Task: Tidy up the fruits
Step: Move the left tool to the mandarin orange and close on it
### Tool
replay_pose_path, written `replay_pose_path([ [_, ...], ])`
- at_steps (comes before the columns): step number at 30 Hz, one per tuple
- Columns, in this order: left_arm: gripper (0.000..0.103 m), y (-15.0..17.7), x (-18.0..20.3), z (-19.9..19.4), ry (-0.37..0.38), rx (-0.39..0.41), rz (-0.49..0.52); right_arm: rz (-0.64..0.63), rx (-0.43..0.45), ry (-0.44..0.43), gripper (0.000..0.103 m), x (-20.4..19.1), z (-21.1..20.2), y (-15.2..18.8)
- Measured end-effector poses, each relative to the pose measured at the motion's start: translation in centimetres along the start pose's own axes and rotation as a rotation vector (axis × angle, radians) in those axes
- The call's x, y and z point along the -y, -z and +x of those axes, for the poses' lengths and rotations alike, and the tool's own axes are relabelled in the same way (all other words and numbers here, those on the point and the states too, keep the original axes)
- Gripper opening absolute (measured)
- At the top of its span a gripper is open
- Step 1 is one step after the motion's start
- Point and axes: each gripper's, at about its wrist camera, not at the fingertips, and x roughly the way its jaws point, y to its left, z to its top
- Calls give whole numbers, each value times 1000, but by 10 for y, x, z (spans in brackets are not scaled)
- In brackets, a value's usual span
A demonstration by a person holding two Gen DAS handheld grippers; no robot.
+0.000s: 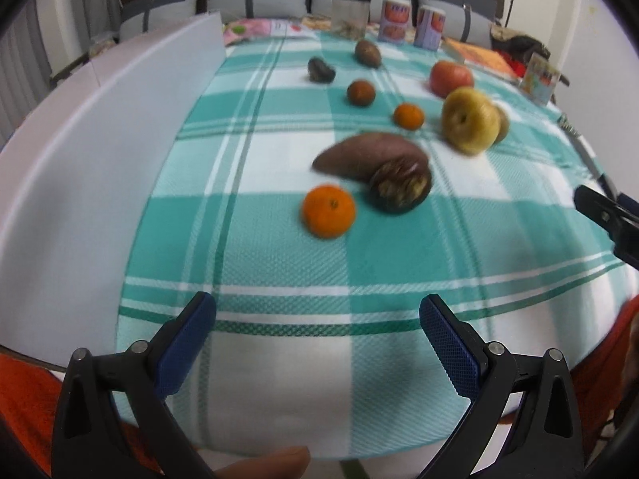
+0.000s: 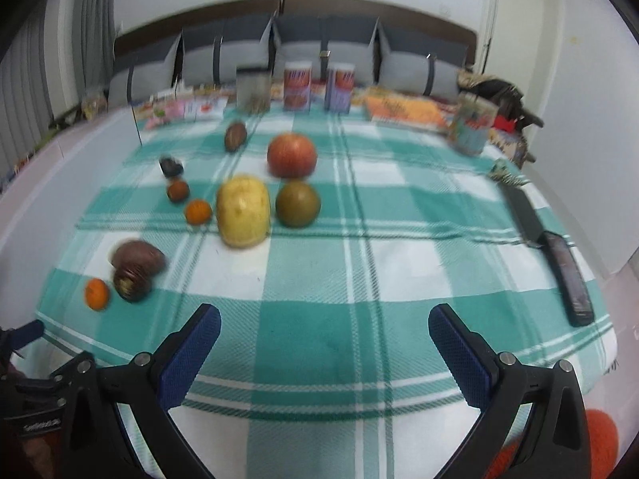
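1. Left wrist view: shows the fruit from the near left edge of the checked cloth (image 1: 279, 379), with a white board (image 1: 100, 159) along the left edge and a tip of the right gripper (image 1: 599, 207) poking in at the right edge.
2. Right wrist view: alone shows a black knife (image 2: 559, 263) lying along the right edge of the cloth (image 2: 359, 263), plus the brown-green round fruit (image 2: 298, 203) whole, which the left view mostly hides behind the yellow apple (image 1: 471, 119).
3. Left gripper (image 1: 317, 343): fingers spread wide, holding nothing, hovering over the near edge, apart from every fruit.
4. Right gripper (image 2: 324, 353): also spread wide and bare, over the near edge, well apart from the fruit.
5. Fruit: nearest tangerine (image 1: 328, 210) just beside a dark round fruit (image 1: 400, 186) that touches a long brown tuber (image 1: 367, 155), toward the near left; farther in, a small tangerine (image 1: 408, 115), a dark orange fruit (image 1: 360, 92), a red apple (image 1: 451, 76), and two dark pieces (image 1: 320, 70) (image 1: 368, 52) toward the far edge.
6. Far edge: a clear container (image 1: 350, 14), two printed cartons (image 1: 395, 20) (image 1: 430, 26) and books (image 1: 479, 56); grey cushions (image 1: 255, 0) behind.
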Motion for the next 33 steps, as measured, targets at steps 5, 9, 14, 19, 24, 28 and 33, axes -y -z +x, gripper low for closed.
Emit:
replay_pose_path([
  [5,103,4,-4,12,-22,18,22,-16,-75,-11,103,-4,45,12],
  [9,103,5,-7,12,-8,31,29,-35,-95,-39,103,-5,58,20],
  [14,103,5,-9,13,0,59,44,-8,-108,-76,103,0,65,25],
  [19,103,-6,-11,17,27,9,79,3,-103,-85,103,2,66,27],
  [24,101,-32,-25,13,149,53,47,12,-91,-80,103,1,65,28],
  [28,100,-43,-18,15,156,87,142,13,-91,-81,103,1,65,28],
  [33,56,-48,-13,32,186,44,170,12,-95,-86,103,2,65,28],
])
